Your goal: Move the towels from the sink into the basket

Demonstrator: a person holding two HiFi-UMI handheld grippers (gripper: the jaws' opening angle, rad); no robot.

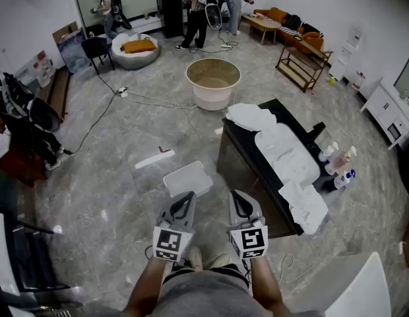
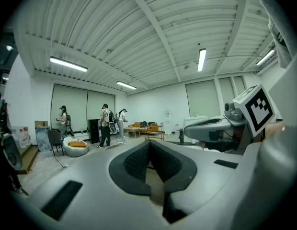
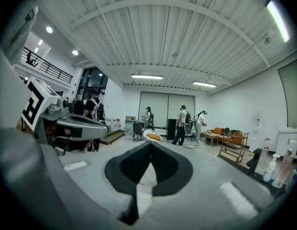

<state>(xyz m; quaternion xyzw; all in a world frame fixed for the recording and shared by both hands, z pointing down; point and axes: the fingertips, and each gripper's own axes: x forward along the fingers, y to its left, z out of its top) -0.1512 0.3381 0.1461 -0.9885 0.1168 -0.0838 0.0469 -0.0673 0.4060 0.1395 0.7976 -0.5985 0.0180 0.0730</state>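
Note:
Several white towels point(image 1: 287, 156) lie heaped in and over the black sink unit point(image 1: 239, 167) at the right of the head view. The round beige basket point(image 1: 213, 79) stands on the floor beyond the sink's far end. Both grippers hang side by side close to my body, well short of the sink. My left gripper point(image 1: 187, 197) point(image 2: 149, 145) is shut with nothing between its jaws. My right gripper point(image 1: 239, 197) point(image 3: 150, 145) is likewise shut and holds nothing. Both point out level over the floor.
A white lid point(image 1: 188, 179) and a white strip point(image 1: 155, 158) lie on the floor ahead. Cables point(image 1: 152, 100) trail across the floor to the left. Bottles point(image 1: 340, 167) stand right of the sink. People point(image 1: 201, 8) stand at the far wall near a wooden rack point(image 1: 303, 65).

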